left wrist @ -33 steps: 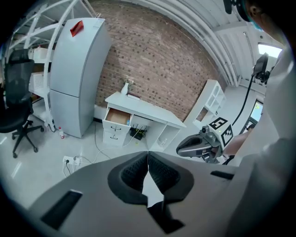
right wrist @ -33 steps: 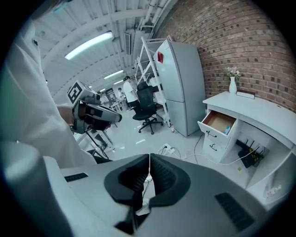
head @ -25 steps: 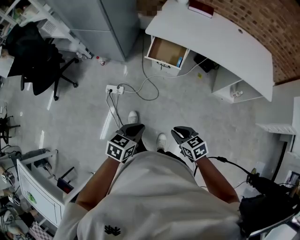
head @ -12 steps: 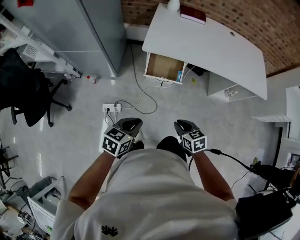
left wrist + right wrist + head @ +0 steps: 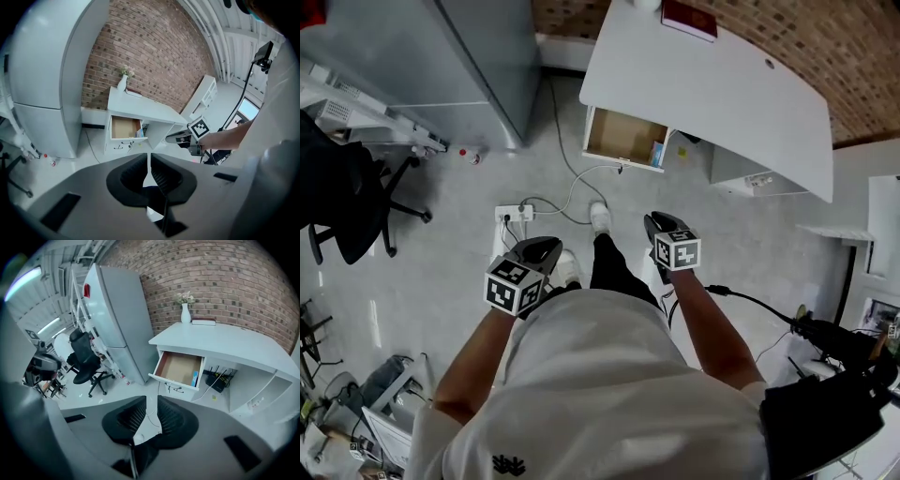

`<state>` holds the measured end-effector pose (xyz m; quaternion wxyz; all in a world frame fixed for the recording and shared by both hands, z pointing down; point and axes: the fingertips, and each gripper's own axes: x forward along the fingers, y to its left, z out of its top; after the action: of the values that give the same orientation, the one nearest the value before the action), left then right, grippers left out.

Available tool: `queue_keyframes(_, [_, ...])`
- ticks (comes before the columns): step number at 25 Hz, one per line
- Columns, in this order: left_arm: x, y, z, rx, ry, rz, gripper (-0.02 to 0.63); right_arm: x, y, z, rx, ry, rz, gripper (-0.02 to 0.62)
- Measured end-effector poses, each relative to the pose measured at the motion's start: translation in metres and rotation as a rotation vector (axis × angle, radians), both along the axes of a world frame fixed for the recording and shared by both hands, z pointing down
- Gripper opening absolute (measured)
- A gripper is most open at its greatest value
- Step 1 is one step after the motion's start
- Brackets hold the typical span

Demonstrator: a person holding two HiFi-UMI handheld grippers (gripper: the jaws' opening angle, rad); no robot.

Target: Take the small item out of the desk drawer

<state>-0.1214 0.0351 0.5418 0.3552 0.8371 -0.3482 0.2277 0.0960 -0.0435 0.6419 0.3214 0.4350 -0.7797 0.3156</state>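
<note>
The white desk [image 5: 722, 84] stands against the brick wall, and its drawer [image 5: 623, 139] is pulled open. A small blue item [image 5: 657, 153] stands upright against the drawer's right side. It is also in the right gripper view, where the item [image 5: 194, 378] sits in the drawer [image 5: 180, 369]. Both grippers are held at waist height, well short of the desk. My left gripper [image 5: 546, 249] has its jaws nearly together with only a thin slit, and it holds nothing. My right gripper [image 5: 659, 225] points at the drawer; its jaws are opening, with nothing between them.
A tall grey cabinet [image 5: 478, 56] stands left of the desk. A power strip [image 5: 516, 214] and loose cables lie on the floor between me and the drawer. A black office chair [image 5: 342, 187] is at the far left. A red book [image 5: 689, 19] lies on the desk.
I have walked toward the desk, with one foot now stepped forward. Both grippers came forward with me. The drawer and desk look nearer.
</note>
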Motion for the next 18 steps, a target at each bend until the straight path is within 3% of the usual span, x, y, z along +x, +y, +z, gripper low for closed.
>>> queue_keyframes(10, [0.047, -0.126, -0.001, -0.053, -0.049, -0.015, 0.025, 0.085, -0.178, 0.094, -0.097, 0.105, 0.149, 0.130])
queue_keyframes(18, [0.070, -0.199, 0.013, -0.097, -0.093, -0.008, 0.025, 0.107, -0.256, 0.168, -0.210, 0.092, 0.242, 0.175])
